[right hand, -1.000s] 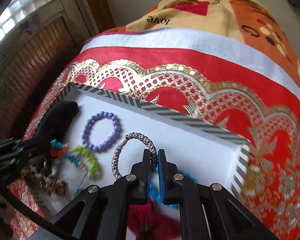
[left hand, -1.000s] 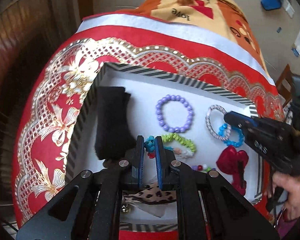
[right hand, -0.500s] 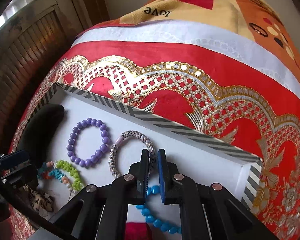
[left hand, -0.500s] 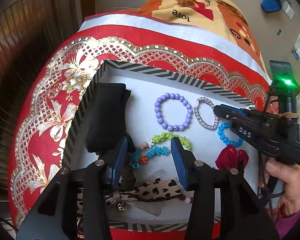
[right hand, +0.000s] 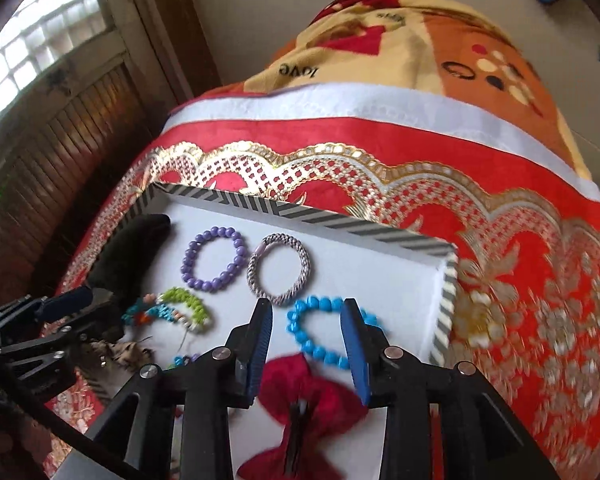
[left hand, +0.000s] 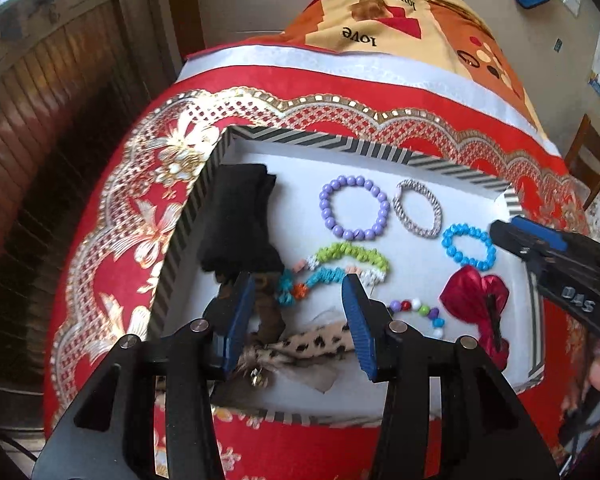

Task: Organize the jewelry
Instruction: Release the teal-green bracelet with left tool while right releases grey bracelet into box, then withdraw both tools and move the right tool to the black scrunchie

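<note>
A white tray with a striped rim (left hand: pixel 340 146) (right hand: pixel 284 212) lies on a red and gold cloth. In it lie a purple bead bracelet (left hand: pixel 354 206) (right hand: pixel 214 258), a silver woven bracelet (left hand: pixel 418 208) (right hand: pixel 278 268), a blue bead bracelet (left hand: pixel 468 246) (right hand: pixel 324 338), a green and teal bead strand (left hand: pixel 340 266) (right hand: pixel 180 306), a red bow clip (left hand: pixel 476 300) (right hand: pixel 304 404), a leopard bow (left hand: pixel 308 346) and a black pouch (left hand: pixel 240 224). My left gripper (left hand: pixel 298 284) is open above the teal strand. My right gripper (right hand: pixel 306 308) is open over the blue bracelet, empty.
The tray sits on a bed covered with a red, white and orange blanket (left hand: pixel 380 40). A wooden panelled wall (left hand: pixel 40 120) runs along the left. A wooden chair (left hand: pixel 590 160) stands at the far right. A small multicoloured bead strand (left hand: pixel 420 312) lies near the red bow.
My left gripper opened and let go of the teal bead strand. My right gripper carried the silver bracelet next to the purple one, opened, released it and drew back.
</note>
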The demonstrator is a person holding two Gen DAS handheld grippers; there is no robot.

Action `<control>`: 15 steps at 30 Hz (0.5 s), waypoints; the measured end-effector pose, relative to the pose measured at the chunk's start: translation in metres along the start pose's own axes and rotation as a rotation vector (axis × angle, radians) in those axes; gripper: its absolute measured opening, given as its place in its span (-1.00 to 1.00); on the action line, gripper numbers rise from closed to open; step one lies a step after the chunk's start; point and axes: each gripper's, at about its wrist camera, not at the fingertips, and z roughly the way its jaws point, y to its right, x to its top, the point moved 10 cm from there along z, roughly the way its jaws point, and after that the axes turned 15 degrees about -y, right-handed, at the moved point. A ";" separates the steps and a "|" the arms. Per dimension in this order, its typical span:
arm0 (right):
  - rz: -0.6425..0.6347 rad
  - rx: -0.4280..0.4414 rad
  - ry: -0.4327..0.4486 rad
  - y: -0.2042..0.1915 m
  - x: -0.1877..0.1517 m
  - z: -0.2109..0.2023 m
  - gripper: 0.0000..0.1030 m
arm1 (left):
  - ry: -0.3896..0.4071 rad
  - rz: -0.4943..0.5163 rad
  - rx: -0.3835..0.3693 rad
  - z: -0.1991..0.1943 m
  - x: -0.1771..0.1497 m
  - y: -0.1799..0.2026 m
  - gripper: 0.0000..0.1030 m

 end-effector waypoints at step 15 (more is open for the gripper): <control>0.016 -0.022 0.035 -0.019 -0.077 -0.048 -0.28 | 0.037 0.013 0.073 -0.033 -0.058 -0.010 -0.13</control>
